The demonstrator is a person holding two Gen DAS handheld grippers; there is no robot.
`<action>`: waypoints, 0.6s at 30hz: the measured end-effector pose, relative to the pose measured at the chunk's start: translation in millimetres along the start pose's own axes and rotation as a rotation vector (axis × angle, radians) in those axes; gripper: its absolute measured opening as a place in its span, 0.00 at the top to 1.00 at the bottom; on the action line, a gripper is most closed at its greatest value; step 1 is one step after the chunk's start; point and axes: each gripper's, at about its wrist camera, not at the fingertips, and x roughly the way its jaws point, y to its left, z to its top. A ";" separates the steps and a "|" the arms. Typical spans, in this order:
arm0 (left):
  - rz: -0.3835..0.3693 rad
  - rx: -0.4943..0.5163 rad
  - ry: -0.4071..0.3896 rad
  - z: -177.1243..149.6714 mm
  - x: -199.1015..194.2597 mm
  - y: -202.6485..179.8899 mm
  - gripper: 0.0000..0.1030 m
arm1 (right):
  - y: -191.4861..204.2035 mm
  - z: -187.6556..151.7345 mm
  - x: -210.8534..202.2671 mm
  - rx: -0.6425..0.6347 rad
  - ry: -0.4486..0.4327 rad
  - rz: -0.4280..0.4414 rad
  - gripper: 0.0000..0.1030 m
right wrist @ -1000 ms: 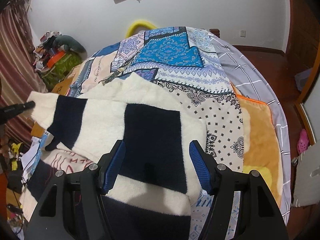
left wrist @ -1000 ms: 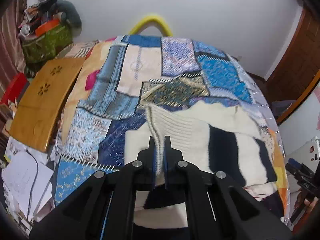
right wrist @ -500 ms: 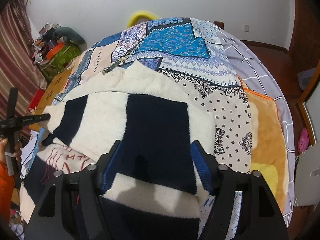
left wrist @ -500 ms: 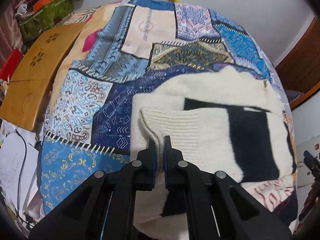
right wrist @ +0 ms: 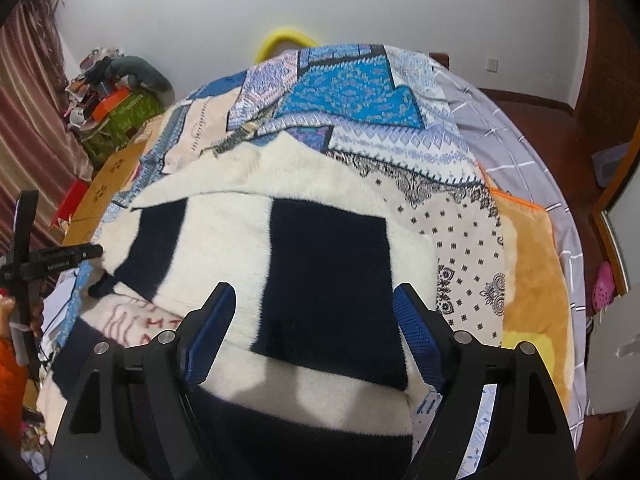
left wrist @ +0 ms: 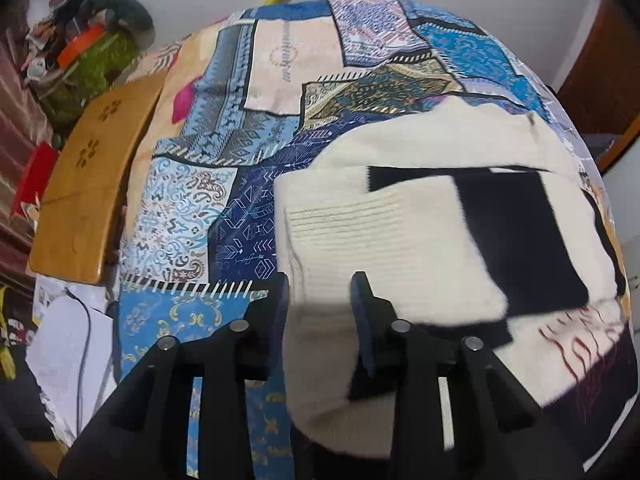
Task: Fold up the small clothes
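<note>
Left wrist view: my left gripper has just let go, jaws now apart over the ribbed cuff it was pinching. The sweater lies on the bed, sleeve folded across. My right gripper hovers wide open above it; that fold looks done.

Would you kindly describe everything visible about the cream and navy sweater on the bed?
The sweater is fuzzy cream knit with broad navy blocks and a ribbed cream cuff or hem at its left end. It lies folded over on itself, flat on the patchwork bedspread, partly covering another cream garment with red markings. The left tongs stand open at the ribbed edge; the right tongs stand open over a navy block. Neither grips it.
</note>
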 end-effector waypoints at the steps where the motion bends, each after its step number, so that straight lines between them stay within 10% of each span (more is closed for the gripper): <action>1: -0.007 0.001 -0.009 -1.4 -6.2 -0.9 0.64 | 1.6 0.8 -3.3 -0.003 -0.009 -0.001 0.24; 10: -0.044 0.026 -0.174 -13.3 -82.0 -12.9 0.38 | 22.0 5.5 -64.0 -0.078 -0.148 -0.037 0.19; 14: -0.049 0.016 -0.205 -19.0 -108.5 -16.2 0.09 | 24.4 4.8 -90.9 -0.102 -0.196 -0.066 0.12; 18: -0.059 -0.003 -0.230 -29.2 -127.0 -16.4 0.08 | 21.6 -3.5 -113.1 -0.100 -0.243 -0.092 0.03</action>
